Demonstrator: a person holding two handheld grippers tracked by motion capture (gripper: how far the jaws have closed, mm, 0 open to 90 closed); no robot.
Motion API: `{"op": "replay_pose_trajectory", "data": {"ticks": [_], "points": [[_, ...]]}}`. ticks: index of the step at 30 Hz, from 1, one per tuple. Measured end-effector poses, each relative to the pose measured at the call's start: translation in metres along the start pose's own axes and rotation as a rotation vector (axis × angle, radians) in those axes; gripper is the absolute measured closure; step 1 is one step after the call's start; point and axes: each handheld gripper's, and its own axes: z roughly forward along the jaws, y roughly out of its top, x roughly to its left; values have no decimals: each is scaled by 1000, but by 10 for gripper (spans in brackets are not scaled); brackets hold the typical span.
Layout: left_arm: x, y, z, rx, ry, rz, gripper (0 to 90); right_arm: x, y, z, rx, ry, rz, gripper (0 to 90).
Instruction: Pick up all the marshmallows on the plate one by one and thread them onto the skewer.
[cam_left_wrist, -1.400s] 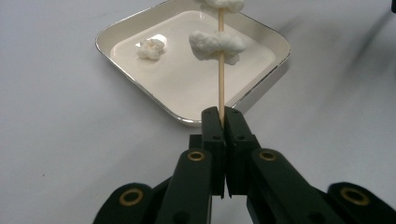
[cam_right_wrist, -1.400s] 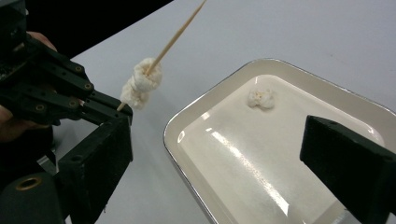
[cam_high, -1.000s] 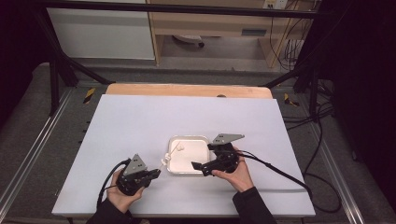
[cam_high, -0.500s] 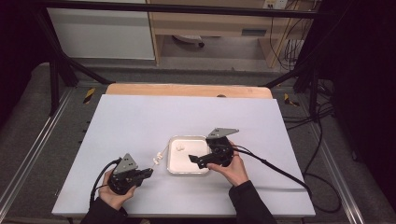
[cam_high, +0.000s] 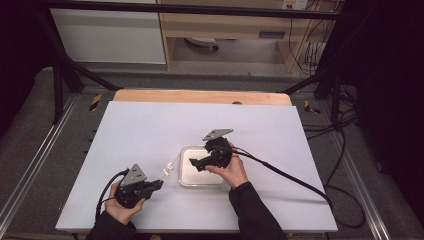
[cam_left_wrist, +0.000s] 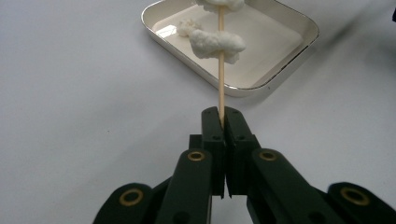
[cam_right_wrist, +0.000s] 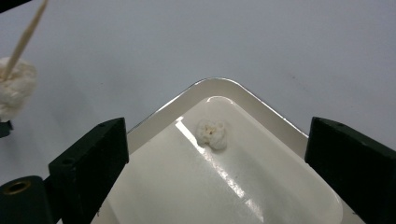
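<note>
Over the white tray (cam_high: 186, 177) near the front of the table (cam_high: 140, 125), the right gripper (cam_right_wrist: 217, 154) hangs with its jaws spread wide and nothing between the pads, while a single white popcorn piece (cam_right_wrist: 211, 134) lies loose on the tray floor just ahead of them, roughly centred in the gap and close to the tray's far corner. To the left, the left gripper (cam_left_wrist: 222, 122) has its jaws pressed tight on the bare end of a thin wooden skewer (cam_left_wrist: 220, 84), which points toward the tray with two white pieces already threaded (cam_left_wrist: 216, 44) farther up its shaft. The step in hand looks like picking up the loose piece so it can go onto the stick. Doing that well probably means lowering the open jaws straight down on either side of the piece, keeping clear of the tray wall, and closing softly, since such a puffy morsel would likely crumble under a hard squeeze. The skewer is best held level and quiet meanwhile, its tip free to meet the piece.
</note>
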Motion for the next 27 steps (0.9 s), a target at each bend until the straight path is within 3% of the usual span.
{"op": "replay_pose_trajectory", "data": {"ticks": [8,10,21,27], "points": [[1,0,0,2,0,-2,884,-2,6,23,38,-11,-31,167],[1,0,0,1,0,-3,884,-3,6,28,40,-5,-17,194],[1,0,3,7,-2,-2,883,-6,3,44,80,-1,-69,335],[1,0,2,7,-3,-1,884,-5,1,51,96,0,-74,438]]}}
